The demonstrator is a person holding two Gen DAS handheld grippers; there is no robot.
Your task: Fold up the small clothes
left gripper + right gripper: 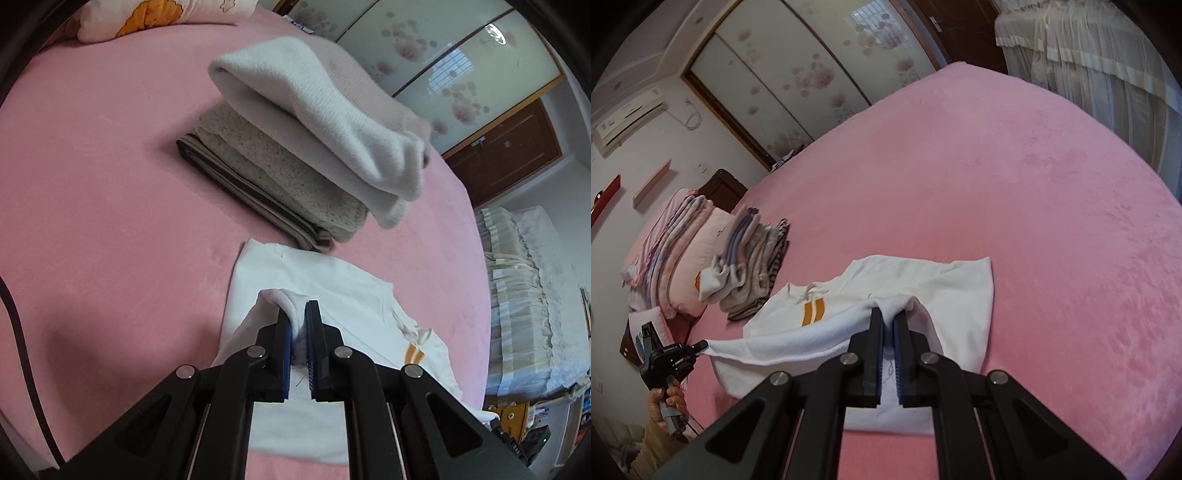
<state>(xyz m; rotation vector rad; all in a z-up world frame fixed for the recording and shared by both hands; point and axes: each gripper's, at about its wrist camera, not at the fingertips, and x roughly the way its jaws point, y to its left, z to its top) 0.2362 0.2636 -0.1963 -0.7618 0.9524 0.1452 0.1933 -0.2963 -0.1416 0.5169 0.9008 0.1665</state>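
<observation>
Pink bed [1015,184] | both claws, left [297,314] and right [888,319], clamp white shirt [923,280]

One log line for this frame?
step: mid-fold | left tongs: shut on white shirt | right tongs: shut on white shirt | folded stack: beside

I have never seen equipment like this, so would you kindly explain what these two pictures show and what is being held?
A person holds a handheld two-finger claw in each hand; each picture comes from a camera on one claw, looking along its fingers. On the pink bed lies a white shirt with orange stripes. The left claw and the right claw are each shut on a pinch of its fabric, lifting one edge between them. In the right view the left claw appears too. Nearby sits a stack of folded clothes.
</observation>
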